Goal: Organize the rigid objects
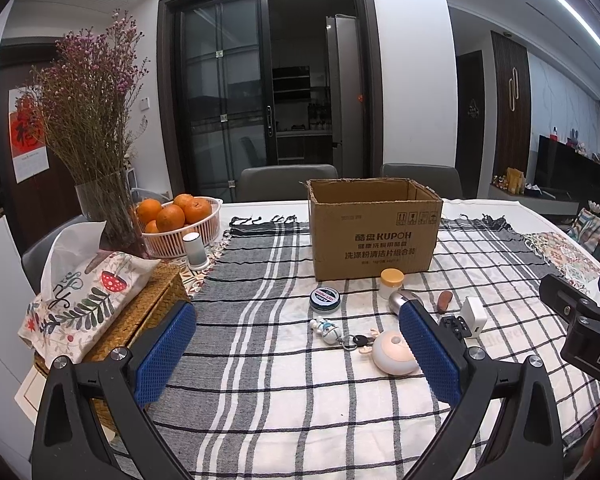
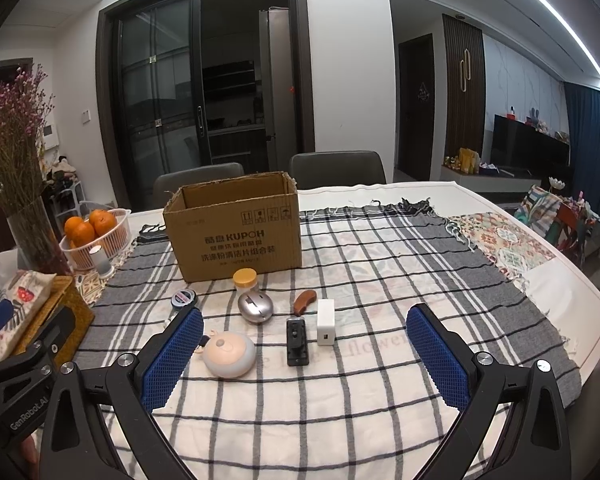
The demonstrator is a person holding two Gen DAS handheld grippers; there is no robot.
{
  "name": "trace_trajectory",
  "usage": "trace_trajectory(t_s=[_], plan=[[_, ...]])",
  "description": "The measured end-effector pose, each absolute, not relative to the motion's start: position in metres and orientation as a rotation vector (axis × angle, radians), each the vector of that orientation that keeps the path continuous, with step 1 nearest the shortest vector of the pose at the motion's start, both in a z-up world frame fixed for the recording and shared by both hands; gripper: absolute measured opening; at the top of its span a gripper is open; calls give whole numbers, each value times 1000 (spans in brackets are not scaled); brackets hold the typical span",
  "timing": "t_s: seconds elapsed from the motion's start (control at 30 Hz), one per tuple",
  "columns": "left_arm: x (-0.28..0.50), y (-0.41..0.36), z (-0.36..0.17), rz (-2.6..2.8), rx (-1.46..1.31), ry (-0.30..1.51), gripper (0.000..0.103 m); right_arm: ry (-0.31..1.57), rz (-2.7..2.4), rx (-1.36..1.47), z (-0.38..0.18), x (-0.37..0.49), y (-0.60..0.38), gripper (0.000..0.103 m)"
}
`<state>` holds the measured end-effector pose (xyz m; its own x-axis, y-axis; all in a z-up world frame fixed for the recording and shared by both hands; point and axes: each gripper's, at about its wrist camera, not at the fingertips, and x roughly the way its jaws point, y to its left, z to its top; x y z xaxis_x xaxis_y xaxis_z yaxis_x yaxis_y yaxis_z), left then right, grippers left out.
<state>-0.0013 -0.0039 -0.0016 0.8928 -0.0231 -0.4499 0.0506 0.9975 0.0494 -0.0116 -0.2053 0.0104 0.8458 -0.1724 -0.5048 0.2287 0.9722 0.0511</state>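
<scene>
Corrugated cardboard box [image 2: 236, 232]; woven checked cloth [image 2: 380, 280]; glossy metal egg-shaped case [image 2: 255, 307].

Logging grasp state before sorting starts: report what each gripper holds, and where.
Nothing is held. The left gripper and right gripper are both open above the checked cloth, with nothing between their pads.

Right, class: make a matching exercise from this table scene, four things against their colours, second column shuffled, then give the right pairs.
Things:
1. jar lid
2. charger
3. box
4. oranges

Colours:
A. white
B. orange
C. yellow
D. brown

Pairs: 1-C, 2-A, 3-D, 4-B
</scene>
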Motion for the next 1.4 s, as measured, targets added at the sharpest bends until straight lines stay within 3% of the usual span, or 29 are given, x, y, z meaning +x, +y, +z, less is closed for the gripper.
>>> trace_trajectory(t_s=[0.57,1.4], plan=[[8,-8,-10,-65,75,516,103,545,-205,126,-1,-9,-208,103],[74,-60,-74,-236,132,683,103,743,-219,266,-66,58,-256,98]])
